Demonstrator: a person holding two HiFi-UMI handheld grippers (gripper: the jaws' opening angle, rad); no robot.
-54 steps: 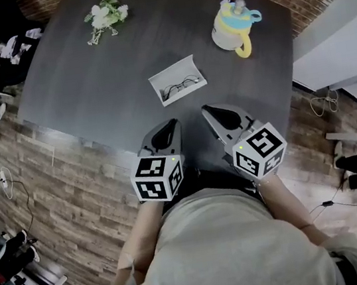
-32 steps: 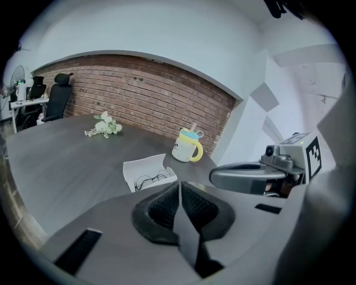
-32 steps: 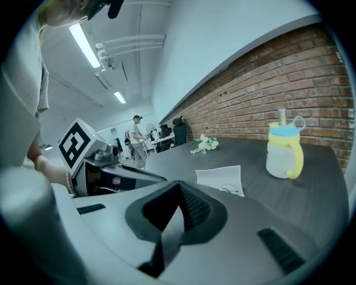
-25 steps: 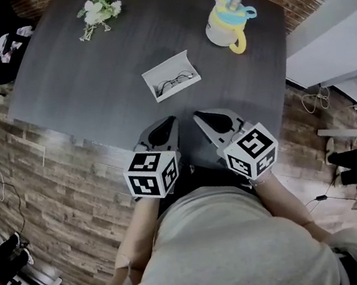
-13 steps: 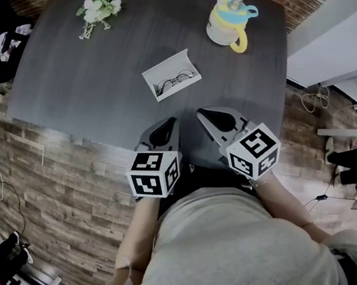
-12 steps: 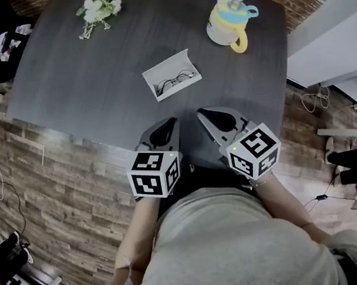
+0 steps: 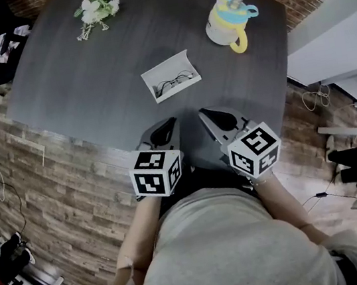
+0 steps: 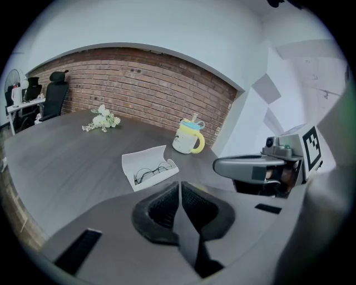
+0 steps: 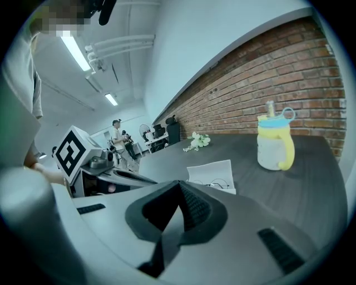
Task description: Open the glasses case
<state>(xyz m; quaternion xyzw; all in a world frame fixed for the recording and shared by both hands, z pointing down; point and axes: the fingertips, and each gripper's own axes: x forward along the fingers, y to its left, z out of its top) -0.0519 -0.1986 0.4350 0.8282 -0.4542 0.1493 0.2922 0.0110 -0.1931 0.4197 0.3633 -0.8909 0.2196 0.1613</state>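
Dark grey wood-grain makes up the table point(image 7: 82, 86), and everything else can be placed from it. The white glasses case point(image 7: 170, 76) lies about at the table's middle, already open. Its long axis runs across the table, slanting a little so that its right end sits farther from the person than its left. The lid stands up along the far long side, so the open tray faces the table's near edge. Thin wire-framed glasses point(image 7: 176, 82) lie inside, lenses side by side along the same axis. The temples are too fine to make out, and whatever is behind the raised lid is hidden.

At the table's far left corner lies a small sprig of white flowers point(image 7: 96, 10); toward its far right corner stands a pale cup point(image 7: 229, 22) with a yellow handle and a blue lid.

Both grippers hang over the table's near edge, well apart from the case and pointing toward it. The left gripper point(image 8: 179, 188) has its ribbed pads pressed together with nothing between them. The right gripper point(image 9: 179, 188) is the same — jaws fully closed and empty. From above, the marker cubes cover the person's hands — only the forearms show, and the table's near edge is cut off beneath the grippers.
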